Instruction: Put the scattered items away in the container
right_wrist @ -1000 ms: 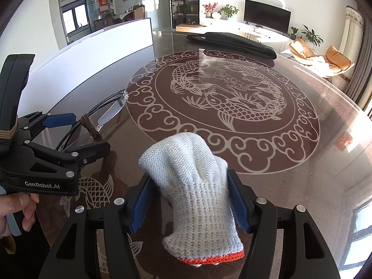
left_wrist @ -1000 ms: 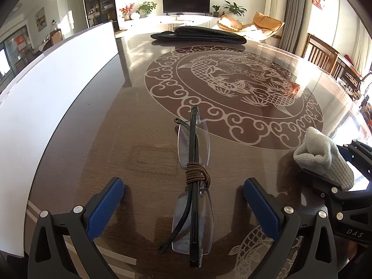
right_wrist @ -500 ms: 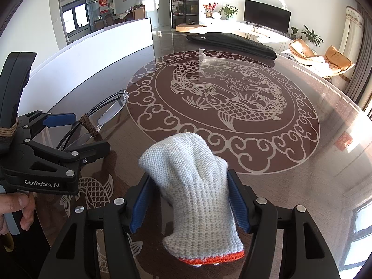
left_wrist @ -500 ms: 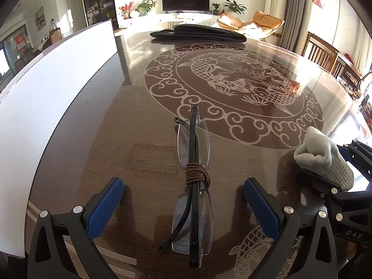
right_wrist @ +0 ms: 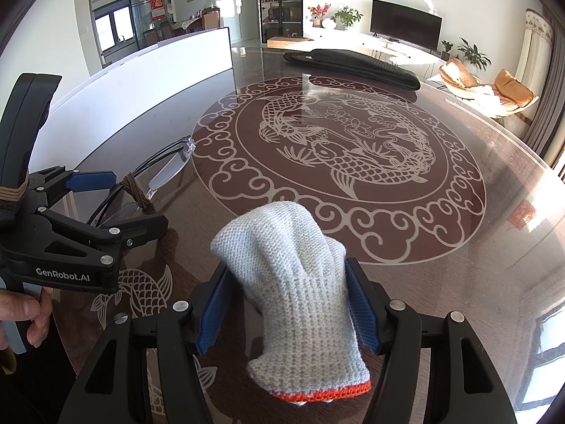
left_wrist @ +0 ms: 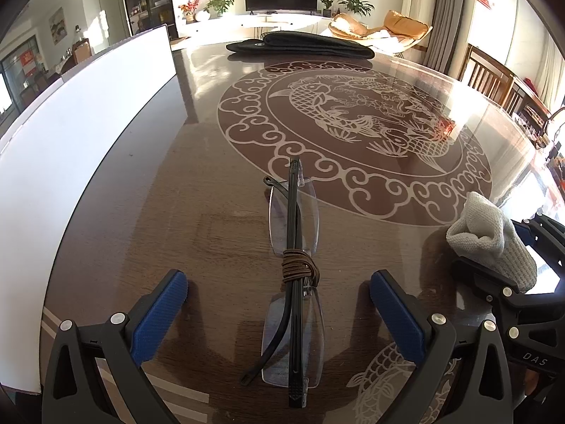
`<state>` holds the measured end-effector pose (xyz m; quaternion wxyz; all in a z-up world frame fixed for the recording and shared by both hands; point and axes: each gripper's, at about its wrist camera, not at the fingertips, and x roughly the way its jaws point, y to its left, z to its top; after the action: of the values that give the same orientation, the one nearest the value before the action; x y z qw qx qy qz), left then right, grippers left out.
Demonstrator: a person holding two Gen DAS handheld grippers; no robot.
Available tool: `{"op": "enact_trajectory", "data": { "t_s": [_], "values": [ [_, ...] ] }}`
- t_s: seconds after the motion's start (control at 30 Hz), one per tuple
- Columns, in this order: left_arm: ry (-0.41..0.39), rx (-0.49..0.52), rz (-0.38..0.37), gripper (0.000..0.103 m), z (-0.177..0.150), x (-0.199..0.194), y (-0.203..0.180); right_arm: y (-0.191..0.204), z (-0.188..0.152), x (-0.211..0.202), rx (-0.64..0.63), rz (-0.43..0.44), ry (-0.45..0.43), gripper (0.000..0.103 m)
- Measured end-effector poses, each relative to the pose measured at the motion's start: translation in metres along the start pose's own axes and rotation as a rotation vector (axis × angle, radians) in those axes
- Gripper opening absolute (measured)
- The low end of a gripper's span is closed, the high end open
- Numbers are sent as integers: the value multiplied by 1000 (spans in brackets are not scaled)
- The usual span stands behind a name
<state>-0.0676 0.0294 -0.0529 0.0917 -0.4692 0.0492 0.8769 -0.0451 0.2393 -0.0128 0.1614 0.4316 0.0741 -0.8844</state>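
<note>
Folded rimless glasses (left_wrist: 293, 247) with a brown cord wound round their middle lie flat on the dark patterned table (left_wrist: 197, 162). My left gripper (left_wrist: 279, 282) stands open, its blue pads (left_wrist: 166, 300) wide on either side of the glasses and not touching them. In the right wrist view the same gripper (right_wrist: 123, 201) straddles the glasses (right_wrist: 166, 173), with a hand on its handle. My right gripper (right_wrist: 287, 300) is shut on a white knit glove (right_wrist: 293, 282) with an orange cuff, both pads against its sides. The glove (left_wrist: 487, 236) shows at the right of the left wrist view.
A long white container wall (left_wrist: 70, 176) runs along the table's left side (right_wrist: 141, 81). A flat black pouch (left_wrist: 300, 44) lies at the table's far edge (right_wrist: 353, 63). Wooden chairs (left_wrist: 487, 77) stand beyond the right rim.
</note>
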Motion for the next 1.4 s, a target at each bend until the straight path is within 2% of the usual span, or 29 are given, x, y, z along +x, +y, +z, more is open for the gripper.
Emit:
{"op": "enact_trajectory", "data": {
  "t_s": [0.27, 0.43, 0.7, 0.83, 1.0, 1.03, 1.07, 1.1, 1.13, 1.17, 1.2, 1.27, 1.33, 1.4],
  "values": [
    [29, 3, -1, 103, 3, 1, 0, -1, 0, 0, 6, 10, -2, 63],
    [135, 76, -52, 103, 10, 3, 11, -2, 0, 0, 8, 12, -3, 63],
    [132, 7, -88, 103, 11, -1, 54, -4, 1, -1, 13, 19, -4, 63],
    [159, 73, -38, 103, 17, 6, 39, -6, 1, -1, 23, 33, -7, 63],
    [160, 155, -76, 103, 23, 9, 17, -19, 1, -4, 68, 82, -12, 63],
    [156, 158, -86, 99, 23, 7, 15, -22, 2, -4, 73, 71, -2, 62],
    [144, 157, -90, 83, 23, 4, 13, -24, 2, -5, 81, 73, 6, 61],
    [131, 154, -94, 71, 23, -1, 13, -27, 3, -7, 93, 92, 11, 44],
    [124, 147, -108, 35, 23, -6, 13, -29, 4, -9, 103, 109, 19, 30],
    [128, 124, -149, 11, 23, -11, 15, -29, 6, -12, 108, 118, 28, 30],
    [122, 95, -185, 11, 23, -16, 19, -28, 8, -17, 107, 128, 33, 29],
    [93, 62, -192, 11, 21, -30, 23, -24, 13, -29, 107, 147, 23, 29],
    [83, 10, -240, 11, 19, -41, 28, -20, 20, -41, 130, 182, 9, 29],
    [88, -36, -267, 11, 13, -47, 30, -11, 26, -39, 148, 217, 34, 30]
  ]
}}
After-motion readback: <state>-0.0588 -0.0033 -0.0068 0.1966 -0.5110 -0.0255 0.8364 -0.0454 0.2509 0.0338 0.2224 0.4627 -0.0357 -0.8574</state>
